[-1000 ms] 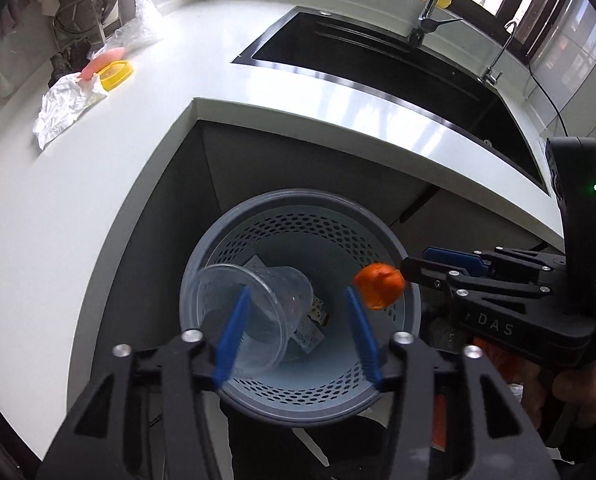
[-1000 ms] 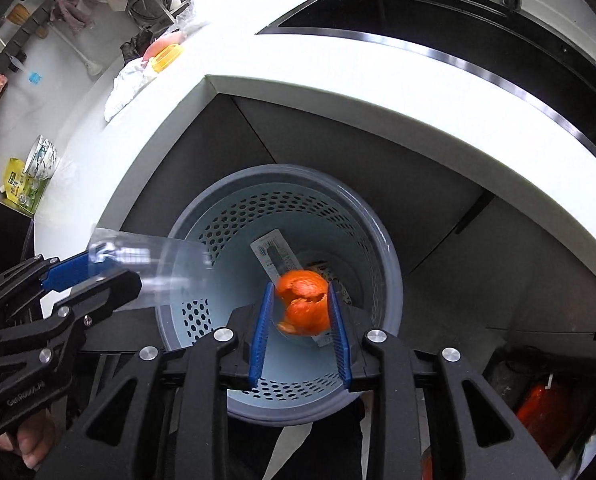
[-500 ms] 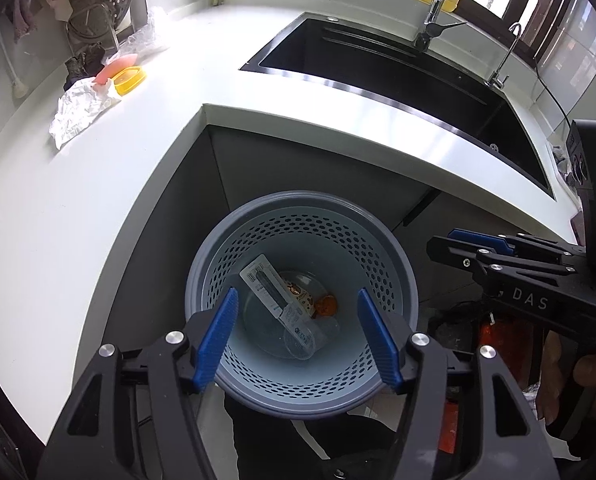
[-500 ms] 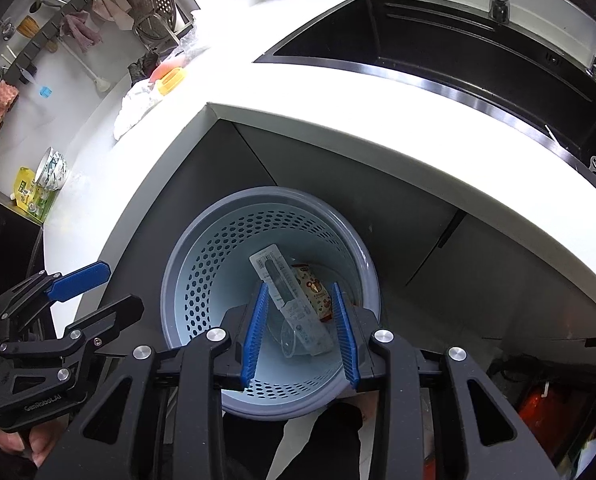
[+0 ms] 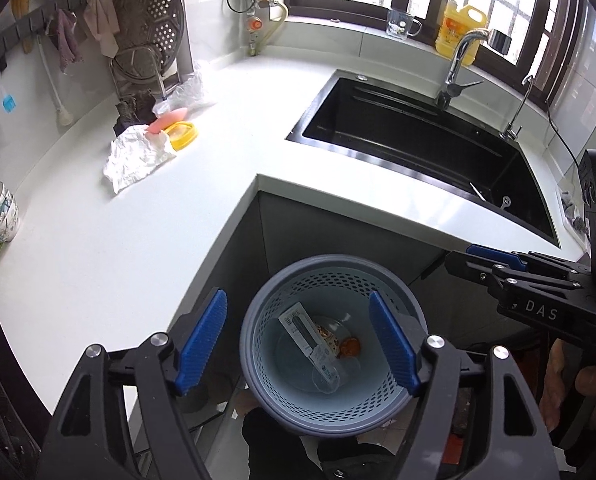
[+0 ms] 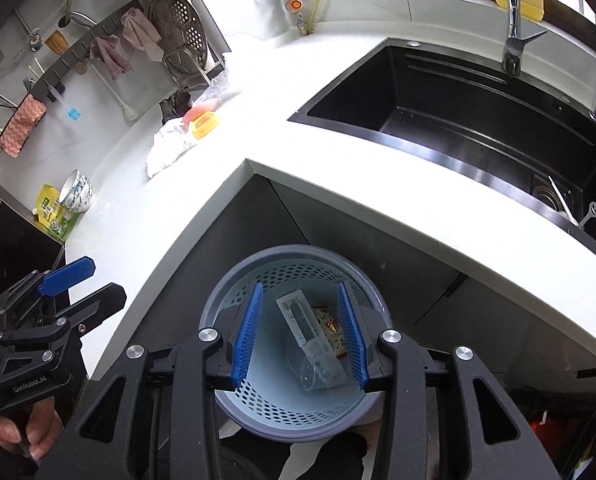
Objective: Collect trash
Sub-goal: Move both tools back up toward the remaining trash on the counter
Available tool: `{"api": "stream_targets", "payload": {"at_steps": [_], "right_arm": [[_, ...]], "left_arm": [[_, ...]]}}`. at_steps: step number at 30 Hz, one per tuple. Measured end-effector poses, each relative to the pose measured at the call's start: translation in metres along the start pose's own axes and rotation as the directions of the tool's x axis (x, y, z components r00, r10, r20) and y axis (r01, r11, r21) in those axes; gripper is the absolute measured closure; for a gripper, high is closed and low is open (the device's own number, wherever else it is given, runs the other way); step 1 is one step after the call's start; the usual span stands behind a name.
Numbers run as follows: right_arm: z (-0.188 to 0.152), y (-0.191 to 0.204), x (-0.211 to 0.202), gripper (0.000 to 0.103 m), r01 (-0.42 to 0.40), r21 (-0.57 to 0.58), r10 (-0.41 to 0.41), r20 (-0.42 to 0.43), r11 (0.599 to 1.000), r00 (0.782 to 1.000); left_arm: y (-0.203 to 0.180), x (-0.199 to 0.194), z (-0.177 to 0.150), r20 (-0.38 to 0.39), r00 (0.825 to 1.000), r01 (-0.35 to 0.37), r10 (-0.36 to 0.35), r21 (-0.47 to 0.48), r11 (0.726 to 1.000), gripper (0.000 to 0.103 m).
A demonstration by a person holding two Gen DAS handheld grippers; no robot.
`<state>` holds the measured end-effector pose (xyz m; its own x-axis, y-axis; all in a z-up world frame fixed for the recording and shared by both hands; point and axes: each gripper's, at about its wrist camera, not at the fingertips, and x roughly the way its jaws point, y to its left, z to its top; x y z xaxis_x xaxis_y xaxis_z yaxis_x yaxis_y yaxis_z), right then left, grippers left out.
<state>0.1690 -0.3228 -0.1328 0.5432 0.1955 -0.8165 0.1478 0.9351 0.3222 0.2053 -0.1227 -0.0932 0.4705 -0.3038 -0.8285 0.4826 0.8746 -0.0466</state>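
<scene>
A grey perforated trash basket (image 5: 258, 320) stands on the floor below the counter corner; it also shows in the right wrist view (image 6: 282, 276). Inside lie a clear plastic cup (image 5: 330, 376), an orange peel (image 5: 350, 347), a white wrapper (image 5: 302, 332) and a snack packet (image 6: 332, 330). My left gripper (image 5: 304, 344) is open and empty above the basket. My right gripper (image 6: 300, 334) is open and empty above the basket too. A crumpled white paper (image 5: 136, 158) lies on the white counter (image 5: 98, 240), next to a yellow lid (image 5: 184, 134) and a pink item (image 5: 166, 114).
A black sink (image 5: 410, 128) with a faucet (image 5: 458, 64) is set in the counter on the right. A patterned bowl (image 5: 0, 216) and a green packet (image 6: 52, 210) sit at the counter's left end. Cloths and a strainer (image 5: 150, 28) hang on the back wall.
The left gripper let go of the clear cup and the right gripper let go of the orange peel; both fell into the basket. Both grippers then rose, showing more of the counter.
</scene>
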Motion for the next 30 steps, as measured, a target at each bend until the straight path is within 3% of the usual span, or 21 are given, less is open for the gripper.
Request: {"api": "stream_targets", "payload": {"at_steps": [8,16,23,30], "right_arm": [[0.034,0.036,0.008,0.052,-0.033,-0.037,0.034,0.025,0.999,0.999],[0.076,0.072,0.031,0.044,-0.062,-0.071,0.065,0.050,0.996,0.997],[0.118,0.098,0.080,0.042,-0.074,-0.062,0.077,0.037,0.995,0.996],[0.171,0.120,0.143,0.042,-0.032,-0.050,0.033,0.022,0.998,0.999]], "left_arm": [[0.049,-0.009,0.026,0.034,0.999,-0.028,0.030,-0.076,0.997,0.024],[0.119,-0.004,0.050,0.058,0.992,-0.099,0.110,-0.168,0.981,0.019],[0.184,0.023,0.070,0.020,0.983,-0.175,0.184,-0.214,0.961,0.018],[0.239,0.071,0.100,-0.013,0.977,-0.207,0.211,-0.244,0.947,0.017]]}}
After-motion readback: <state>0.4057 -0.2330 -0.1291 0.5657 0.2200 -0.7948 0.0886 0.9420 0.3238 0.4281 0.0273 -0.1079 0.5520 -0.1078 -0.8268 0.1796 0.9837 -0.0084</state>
